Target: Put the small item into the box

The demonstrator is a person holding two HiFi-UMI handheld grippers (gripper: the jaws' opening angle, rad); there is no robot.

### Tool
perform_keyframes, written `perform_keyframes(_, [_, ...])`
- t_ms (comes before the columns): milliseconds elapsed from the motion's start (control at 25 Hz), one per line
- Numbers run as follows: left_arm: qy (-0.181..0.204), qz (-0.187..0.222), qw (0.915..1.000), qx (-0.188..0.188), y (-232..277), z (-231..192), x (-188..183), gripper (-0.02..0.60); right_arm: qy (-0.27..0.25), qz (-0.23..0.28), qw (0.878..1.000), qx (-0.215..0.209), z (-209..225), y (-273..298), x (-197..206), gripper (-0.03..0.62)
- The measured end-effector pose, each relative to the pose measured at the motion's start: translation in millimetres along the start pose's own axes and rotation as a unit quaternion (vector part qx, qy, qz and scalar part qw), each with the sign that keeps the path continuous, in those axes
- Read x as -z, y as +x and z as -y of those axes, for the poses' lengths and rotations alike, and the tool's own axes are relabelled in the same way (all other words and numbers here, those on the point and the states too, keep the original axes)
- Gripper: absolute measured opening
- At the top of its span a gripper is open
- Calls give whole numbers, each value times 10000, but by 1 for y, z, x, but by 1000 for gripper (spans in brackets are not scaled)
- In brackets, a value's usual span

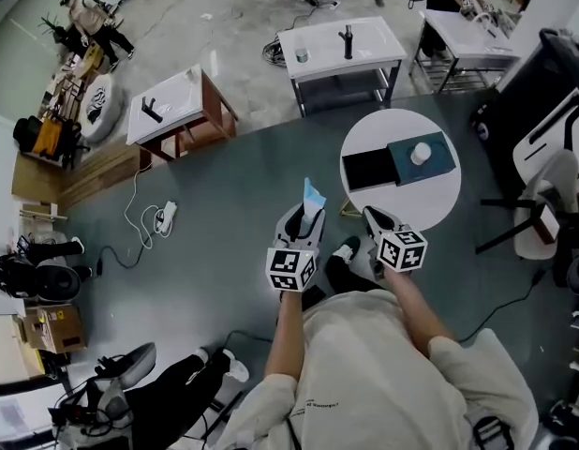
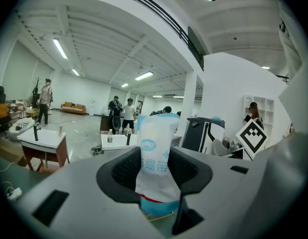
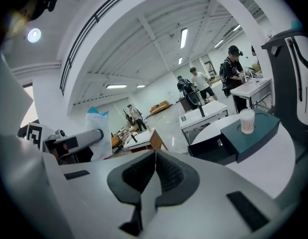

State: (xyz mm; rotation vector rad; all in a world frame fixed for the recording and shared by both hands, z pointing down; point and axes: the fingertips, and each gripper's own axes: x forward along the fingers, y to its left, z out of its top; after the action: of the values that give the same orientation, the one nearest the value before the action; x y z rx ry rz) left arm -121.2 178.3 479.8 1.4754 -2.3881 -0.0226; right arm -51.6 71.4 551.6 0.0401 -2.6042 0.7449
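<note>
A small white-and-blue packet stands upright in my left gripper, which is shut on its lower part; in the left gripper view the packet fills the gap between the jaws. My right gripper is beside it, shut and empty, jaws pressed together. Both are held in the air just short of the round white table. On that table lies an open black box with a teal lid next to it. A small white cup stands on the lid.
A white chair and dark equipment stand right of the round table. Two white tables and a wood-legged table lie beyond. A power strip with cable lies on the grey floor at left. People stand farther back.
</note>
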Motion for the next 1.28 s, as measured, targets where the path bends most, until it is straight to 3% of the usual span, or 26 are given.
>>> perform_keyframes(240, [-47, -152, 9997, 195, 63, -22, -18, 176, 446, -40, 9984, -353, 21, 36, -30, 35])
perform_keyframes(920, [557, -593, 9890, 1237, 233, -29, -35, 176, 1063, 785, 9908, 284, 132, 84, -114, 35])
perform_keyframes(1120, [482, -614, 9852, 1527, 270, -23, -42, 176, 1048, 826, 9888, 662, 149, 59, -102, 35])
perform_keyframes(1280, [604, -792, 9767, 1903, 295, -1, -34, 176, 1496, 1130, 9756, 1145, 176, 31, -91, 35])
